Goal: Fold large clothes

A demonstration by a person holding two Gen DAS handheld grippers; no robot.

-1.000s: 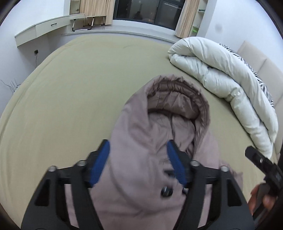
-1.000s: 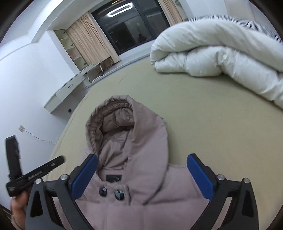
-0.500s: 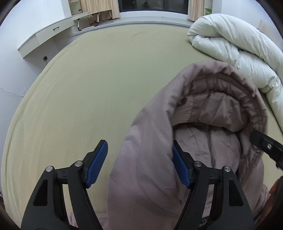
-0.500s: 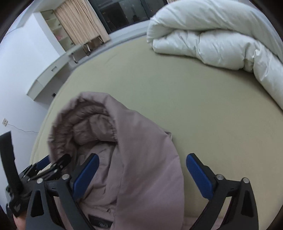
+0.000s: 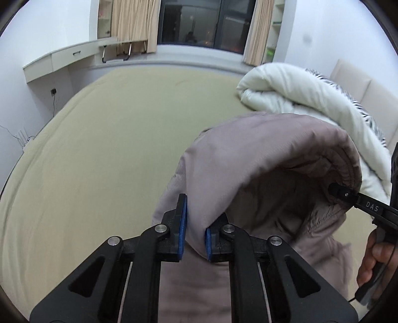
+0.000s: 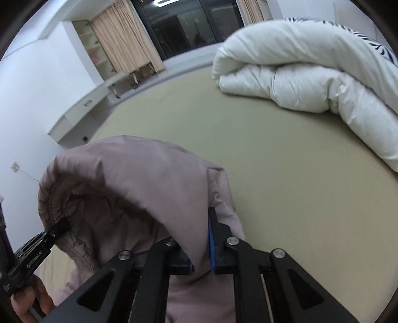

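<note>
- Your left gripper (image 5: 193,229) has its blue-padded fingers (image 5: 182,218) closing on one side of the hood (image 5: 261,154) of the mauve puffer jacket (image 5: 194,285), with a fold of the fabric pinched between the pads.
- Your right gripper (image 6: 202,253) is pinching the other side of the same hood (image 6: 129,174); the fabric drapes over its inner finger, and the blue pad of the outer finger (image 6: 211,244) presses against the cloth.
- In the left wrist view, the tip of the right gripper (image 5: 340,192) reaches the gathered rim of the hood, and your right hand (image 5: 375,258) shows at the picture's edge.
- In the right wrist view, the tip of the left gripper (image 6: 59,227) sits at the hood's ruched rim, with your left hand (image 6: 29,298) below it.
- The hood stands raised and open between the two grippers, its lining facing you; the jacket's body hangs below, near the edge of the bed (image 5: 99,149) closest to you.
- The olive sheet is otherwise bare out to its far edge.
- A white duvet (image 6: 298,74), folded in a thick roll, lies along the far right side of the bed, apart from the jacket.
- A wall-mounted white desk (image 5: 69,56) runs beyond the far left corner, next to the beige curtains (image 5: 134,24) and a dark window (image 5: 201,23).
</note>
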